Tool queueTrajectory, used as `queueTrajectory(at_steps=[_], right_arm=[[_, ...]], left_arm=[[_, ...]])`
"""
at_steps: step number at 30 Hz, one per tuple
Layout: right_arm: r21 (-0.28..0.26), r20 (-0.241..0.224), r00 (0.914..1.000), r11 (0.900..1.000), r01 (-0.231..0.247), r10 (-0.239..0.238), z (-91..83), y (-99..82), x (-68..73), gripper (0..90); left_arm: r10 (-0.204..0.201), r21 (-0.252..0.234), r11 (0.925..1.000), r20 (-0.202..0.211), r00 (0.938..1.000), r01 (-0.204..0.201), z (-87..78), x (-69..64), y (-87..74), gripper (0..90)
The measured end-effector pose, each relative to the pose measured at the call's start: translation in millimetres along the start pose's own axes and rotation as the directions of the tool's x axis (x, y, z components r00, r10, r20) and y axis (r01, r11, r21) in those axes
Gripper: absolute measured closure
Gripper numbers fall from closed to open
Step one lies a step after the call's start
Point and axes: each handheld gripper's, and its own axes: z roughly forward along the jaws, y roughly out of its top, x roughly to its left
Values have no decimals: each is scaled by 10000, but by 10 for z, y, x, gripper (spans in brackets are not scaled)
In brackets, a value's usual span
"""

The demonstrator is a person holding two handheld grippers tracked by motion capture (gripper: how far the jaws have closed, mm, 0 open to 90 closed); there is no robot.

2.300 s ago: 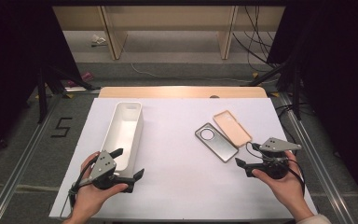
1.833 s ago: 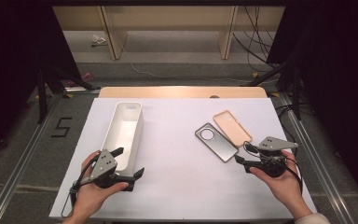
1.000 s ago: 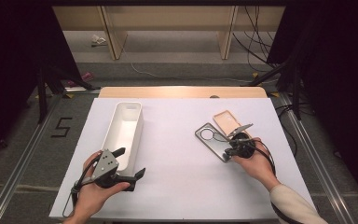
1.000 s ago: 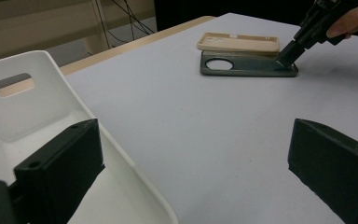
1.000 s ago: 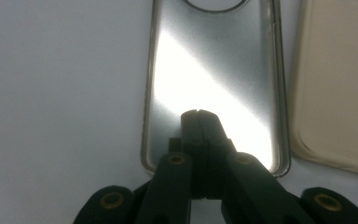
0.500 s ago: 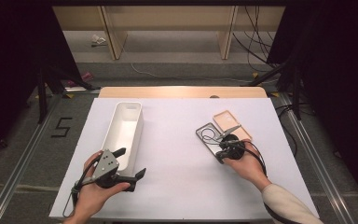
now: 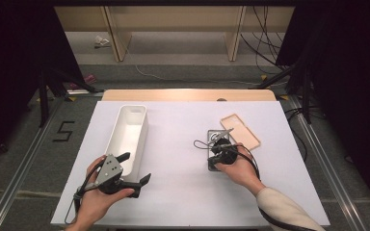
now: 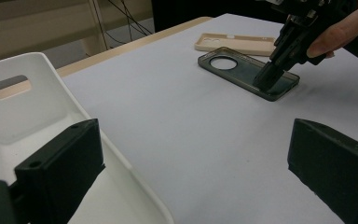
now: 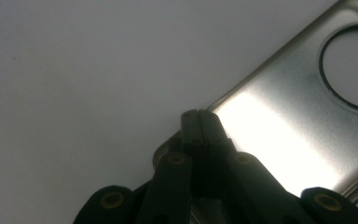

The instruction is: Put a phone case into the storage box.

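Grey phone case (image 7: 215, 144), dark and see-through with a round camera cut-out, lies flat on the white table (image 7: 183, 192) right of centre, partly covered in the high view by the right gripper (image 7: 220, 150). Just beyond it, at its far right corner, lies a beige phone case (image 7: 240, 131), also flat. The right gripper, held in the person's right hand (image 7: 238, 166), points steeply down with its two black jaws pressed together and nothing between them; in the right gripper view the joined tips (image 9: 200, 126) rest at the near edge of the grey case (image 9: 298, 121), close to one corner, and the left gripper view shows the same tips (image 8: 266, 79) set down inside that case (image 8: 248, 72) near its end farthest from the cut-out. A white bin (image 7: 127, 137), long and narrow, stands left of centre with its length running away from the person. The left gripper (image 7: 134, 169), held in the left hand (image 7: 99, 199) at the bin's near end, has its jaws spread wide and holds nothing; one jaw sits by the bin's wall (image 8: 51, 116), the other over bare table.
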Motion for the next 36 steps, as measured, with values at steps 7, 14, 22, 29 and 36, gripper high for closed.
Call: queueTrajectory(at_steps=[7, 14, 22, 29, 36], right_arm=[[59, -97, 9994, 9995, 318, -318, 52, 100, 87, 900], [199, -118, 9993, 9991, 361, -359, 48, 86, 79, 900], [473, -13, 9936, 9924, 1132, -1133, -59, 129, 64, 882], [1642, 360, 8947, 8857, 4342, -4452, -277, 244, 180, 561], [3266, 364, 8191, 7814, 5317, -5726, -174, 224, 291, 401]], left_arm=[[-5, -29, 10000, 3, 10000, 5, -13, 2, -1, 28], [24, -10, 10000, 43, 10000, -24, -9, -4, 0, 28], [22, -15, 10000, 69, 10000, -22, -12, -5, -2, 28], [21, -7, 10000, 82, 10000, -21, -6, -9, -2, 28], [33, -2, 10000, 128, 9999, -33, -6, -12, -4, 29]])
